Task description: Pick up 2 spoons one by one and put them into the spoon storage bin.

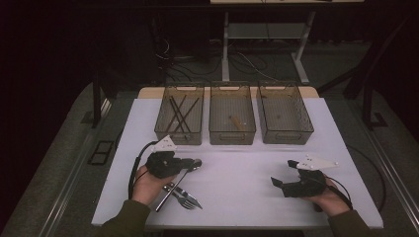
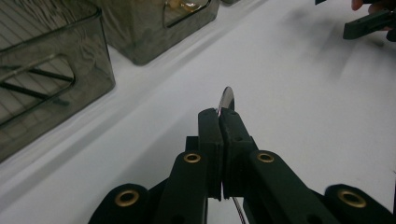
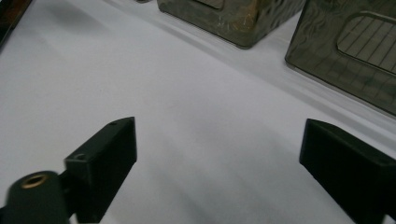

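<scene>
The shiny metal spoon [image 2: 227,99] is clamped between the closed jaws of the left gripper [image 1: 193,163], just above the white table [image 1: 247,173]. It looks picked up but not yet sorted. Two metal forks [image 1: 185,197] wait below it. The right gripper [image 1: 285,174] rests empty, jaws wide apart. Three smoky plastic bins [image 1: 232,118] stand behind.

No text, label, brand, number or sign can be read in any of the views.
</scene>
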The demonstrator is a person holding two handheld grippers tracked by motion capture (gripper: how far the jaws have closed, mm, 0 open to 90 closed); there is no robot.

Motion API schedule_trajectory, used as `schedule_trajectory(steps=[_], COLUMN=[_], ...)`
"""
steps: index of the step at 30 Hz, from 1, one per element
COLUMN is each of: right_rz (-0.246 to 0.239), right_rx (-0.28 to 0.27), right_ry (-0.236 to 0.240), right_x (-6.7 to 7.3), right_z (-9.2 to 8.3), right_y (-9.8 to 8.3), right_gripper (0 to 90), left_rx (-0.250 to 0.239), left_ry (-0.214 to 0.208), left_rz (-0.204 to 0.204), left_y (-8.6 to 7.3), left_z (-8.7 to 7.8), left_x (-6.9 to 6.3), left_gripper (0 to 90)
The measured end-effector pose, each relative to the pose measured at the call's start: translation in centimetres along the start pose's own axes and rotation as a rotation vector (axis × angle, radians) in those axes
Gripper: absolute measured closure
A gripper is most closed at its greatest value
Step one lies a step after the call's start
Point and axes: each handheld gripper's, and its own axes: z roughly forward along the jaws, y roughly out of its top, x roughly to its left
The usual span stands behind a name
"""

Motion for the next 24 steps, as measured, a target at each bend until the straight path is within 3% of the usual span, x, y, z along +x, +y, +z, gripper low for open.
schedule_trajectory(steps=[5,14,24], right_rz=[0.019,0.005,-0.019], right_rx=[-0.006,-0.011,-0.004], right_ry=[0.001,0.028,0.036], right_x=[0.0,0.0,-0.1], right_z=[0.3,0.4,0.3], right_y=[0.0,0.1,0.1], right_gripper=[10.9,11.0,11.0], left_rx=[-0.010,-0.054,-0.084], left_ry=[-0.005,-0.039,-0.046], left_rz=[0.011,-0.005,0.003], left_y=[1.0,2.4,4.1], left_z=[0.5,1.2,1.9], left_x=[0.1,1.0,1.4], left_gripper=[88.7,88.6,88.6])
